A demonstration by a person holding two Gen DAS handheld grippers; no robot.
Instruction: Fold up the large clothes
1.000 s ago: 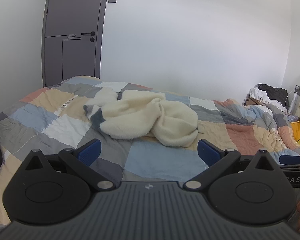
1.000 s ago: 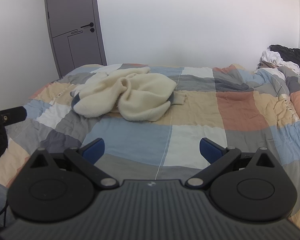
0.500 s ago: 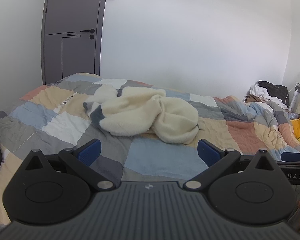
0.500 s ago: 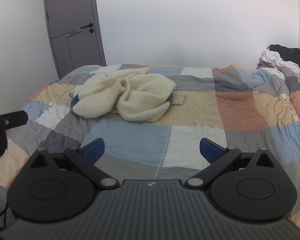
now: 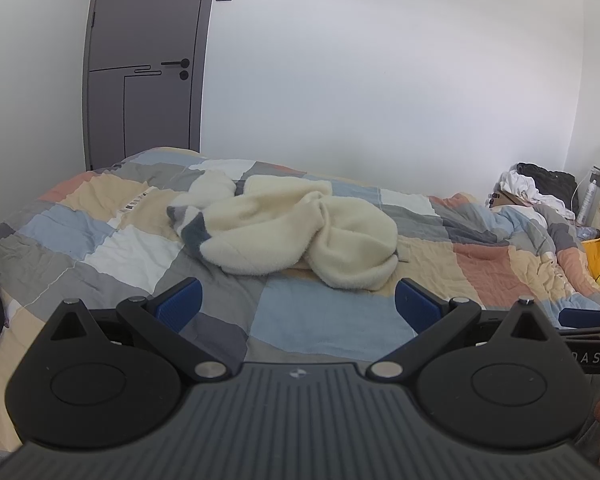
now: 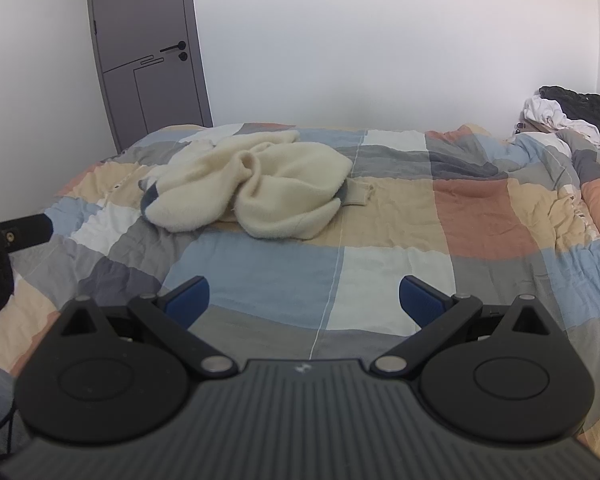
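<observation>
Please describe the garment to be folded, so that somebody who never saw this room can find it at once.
Start from the bed covered by a patchwork quilt of blue, grey, beige and rust squares. On the quilt's far part, toward the grey door, lies a crumpled cream fleece garment with dark blue-grey trim at one end. Unlike the black and white clothes pile in the far right corner, it is fluffy, pale and lies alone.

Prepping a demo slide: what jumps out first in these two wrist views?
A crumpled cream fleece garment with grey-blue trim lies unfolded in a heap on the patchwork quilt, toward the bed's far side. Both the left gripper and the right gripper hang open above the near edge, holding nothing. A grey door stands behind the bed, and a pile of dark and white clothes sits at the far right.
</observation>
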